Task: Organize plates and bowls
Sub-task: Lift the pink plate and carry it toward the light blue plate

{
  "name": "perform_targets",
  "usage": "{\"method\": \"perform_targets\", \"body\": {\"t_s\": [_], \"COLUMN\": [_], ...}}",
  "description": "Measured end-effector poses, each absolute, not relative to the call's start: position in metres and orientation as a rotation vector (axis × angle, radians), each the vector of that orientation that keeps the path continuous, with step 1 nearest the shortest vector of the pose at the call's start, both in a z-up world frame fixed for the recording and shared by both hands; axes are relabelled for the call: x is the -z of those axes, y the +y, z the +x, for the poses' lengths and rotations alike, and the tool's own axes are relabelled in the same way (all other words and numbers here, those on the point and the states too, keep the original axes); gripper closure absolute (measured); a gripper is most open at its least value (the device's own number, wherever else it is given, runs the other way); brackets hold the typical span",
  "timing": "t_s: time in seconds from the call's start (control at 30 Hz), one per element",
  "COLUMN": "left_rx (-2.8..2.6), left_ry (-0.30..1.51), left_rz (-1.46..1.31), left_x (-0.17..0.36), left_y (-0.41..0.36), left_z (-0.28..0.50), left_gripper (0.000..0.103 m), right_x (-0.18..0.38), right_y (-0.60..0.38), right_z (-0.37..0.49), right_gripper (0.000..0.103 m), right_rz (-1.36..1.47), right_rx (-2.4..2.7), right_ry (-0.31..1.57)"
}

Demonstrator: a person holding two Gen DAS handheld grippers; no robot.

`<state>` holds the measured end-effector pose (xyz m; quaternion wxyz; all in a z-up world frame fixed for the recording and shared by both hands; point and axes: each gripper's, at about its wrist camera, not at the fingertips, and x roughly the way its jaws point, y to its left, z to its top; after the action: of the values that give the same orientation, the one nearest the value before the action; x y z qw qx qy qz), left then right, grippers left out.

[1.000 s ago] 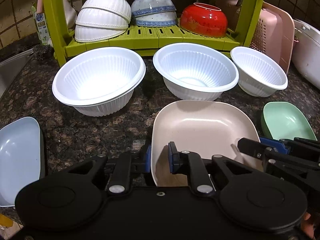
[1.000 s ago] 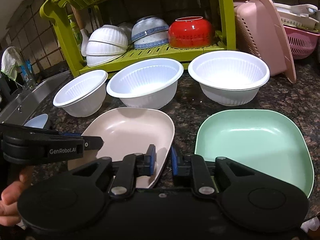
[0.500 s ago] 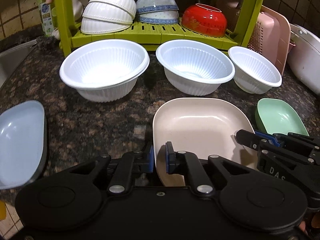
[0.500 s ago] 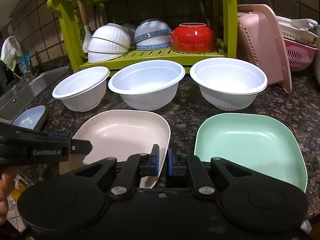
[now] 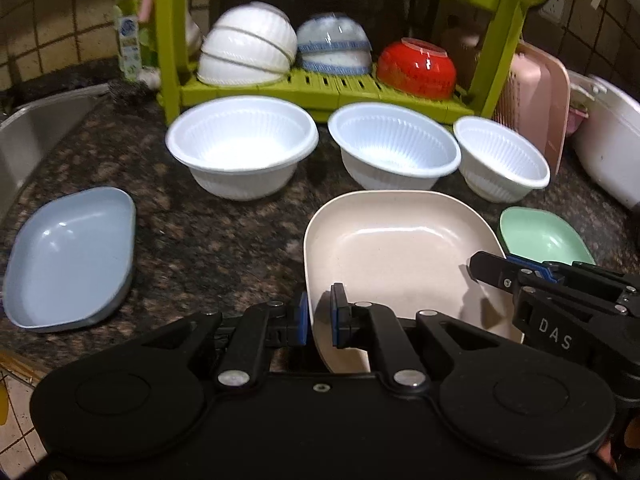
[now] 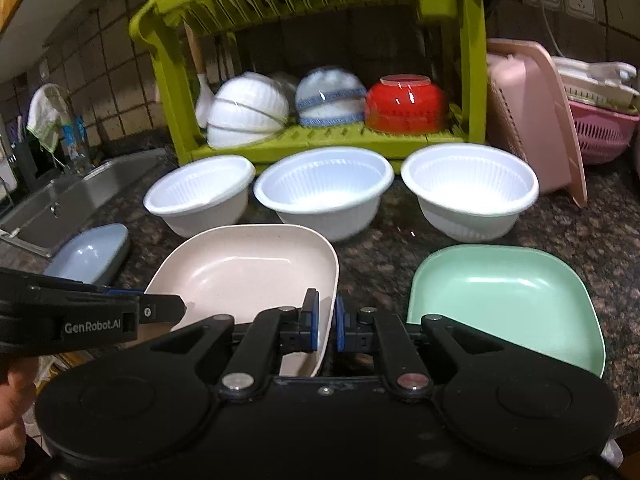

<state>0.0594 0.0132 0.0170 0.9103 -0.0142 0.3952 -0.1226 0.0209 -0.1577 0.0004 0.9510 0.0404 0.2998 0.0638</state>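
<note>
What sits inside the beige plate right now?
Nothing lies in the beige plate; its bowl shows bare. Both tongs, left and right, pinch its near rim, covering that edge.

In front of me is a dark speckled stone counter (image 5: pixel 208 248). A green dish rack (image 6: pixel 320 140) stands at its back. In front of the rack three white ribbed bowls sit in a row: the left bowl (image 5: pixel 242 146), the middle bowl (image 5: pixel 394 146) and the right bowl (image 5: pixel 502 158). Nearer to me lie a blue plate (image 5: pixel 70 258) at the left, a beige plate (image 5: pixel 400 248) in the middle and a green plate (image 6: pixel 506 300) at the right. A pink basket (image 6: pixel 532 120) leans beside the rack.
</note>
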Motion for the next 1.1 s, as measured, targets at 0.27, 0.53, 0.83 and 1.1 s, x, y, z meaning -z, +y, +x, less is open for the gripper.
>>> {"method": "perform_targets", "body": {"t_s": [0.27, 0.53, 0.83, 1.1], "left_rx": [0.146, 0.01, -0.109, -0.139], "left_ry": [0.737, 0.684, 0.697, 0.756], "left_rz": [-0.026, -0.066, -0.092, -0.142], "left_x": [-0.045, -0.063, -0.053, -0.026], "left_y": [0.046, 0.105, 0.163, 0.192], "left_z": [0.049, 0.056, 0.075, 0.091], "left_gripper": [0.089, 0.089, 0.089, 0.089], "right_x": [-0.02, -0.028, -0.021, -0.005], "right_y": [-0.119, -0.052, 0.014, 0.043], "right_z": [0.025, 0.052, 0.091, 0.107], "right_gripper": [0.092, 0.092, 0.092, 0.092], "right_rz": [0.075, 0.055, 0.069, 0.034], "right_rx": [-0.211, -0.323, -0.409, -0.424], "right_ry": [0.553, 0.549, 0.594, 0.625]}}
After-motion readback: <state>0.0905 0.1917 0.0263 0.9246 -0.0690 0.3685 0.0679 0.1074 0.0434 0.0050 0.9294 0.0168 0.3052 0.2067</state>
